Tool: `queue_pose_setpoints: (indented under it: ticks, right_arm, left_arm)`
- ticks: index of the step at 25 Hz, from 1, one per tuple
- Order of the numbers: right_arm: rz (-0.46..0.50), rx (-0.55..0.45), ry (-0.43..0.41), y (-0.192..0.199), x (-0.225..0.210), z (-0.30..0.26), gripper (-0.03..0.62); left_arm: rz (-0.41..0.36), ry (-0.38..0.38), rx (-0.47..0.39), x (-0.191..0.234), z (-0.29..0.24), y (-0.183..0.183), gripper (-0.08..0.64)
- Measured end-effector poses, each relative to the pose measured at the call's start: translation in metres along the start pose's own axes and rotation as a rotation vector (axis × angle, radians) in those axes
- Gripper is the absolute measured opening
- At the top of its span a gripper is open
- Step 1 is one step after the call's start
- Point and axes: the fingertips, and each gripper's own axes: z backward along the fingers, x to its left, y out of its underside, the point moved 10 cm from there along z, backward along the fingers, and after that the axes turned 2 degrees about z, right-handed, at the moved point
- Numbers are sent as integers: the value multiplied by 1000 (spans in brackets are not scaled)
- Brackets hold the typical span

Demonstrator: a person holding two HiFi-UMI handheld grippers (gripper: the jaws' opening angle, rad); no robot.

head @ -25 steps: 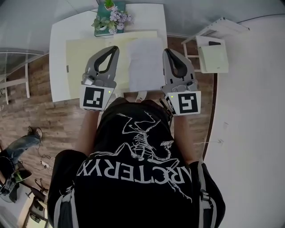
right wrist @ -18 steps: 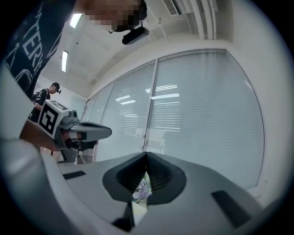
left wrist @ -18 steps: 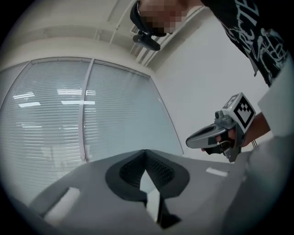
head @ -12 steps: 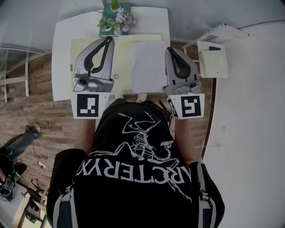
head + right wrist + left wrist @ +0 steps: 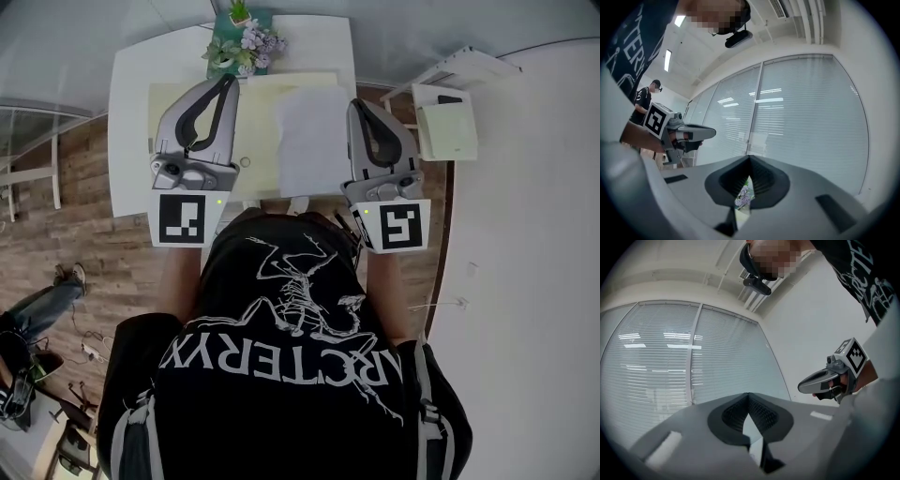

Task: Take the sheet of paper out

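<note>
A white sheet of paper lies on a pale yellow folder on the white table. I hold both grippers up in the air in front of my chest, well above the table, pointing away from me. My left gripper hangs to the left of the sheet, its jaws shut with nothing between them. My right gripper hangs at the sheet's right edge, also shut and empty. Both gripper views look up at glass walls with blinds; the left gripper and right gripper tips meet there.
A pot of purple flowers on a green book stands at the table's far edge. A white side rack with a pale pad stands to the right. Wooden floor lies left, and another person stands far off.
Both grippers have risen toward my head since a second ago, the left one more and slightly leftward. In the last half second they hardly move. The paper has not moved.
</note>
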Motion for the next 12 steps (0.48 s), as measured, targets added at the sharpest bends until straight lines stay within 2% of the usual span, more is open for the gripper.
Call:
queue_pose_setpoints:
  ticks: [6,12]
  right_arm:
    - [16,3,5,-1,-1,0,11]
    - [10,1,9,0,-4,1,11]
  left_arm:
    - [-15,13,33,-1,-2,6,11]
    - [-17,24,30,-5,-3,9,11]
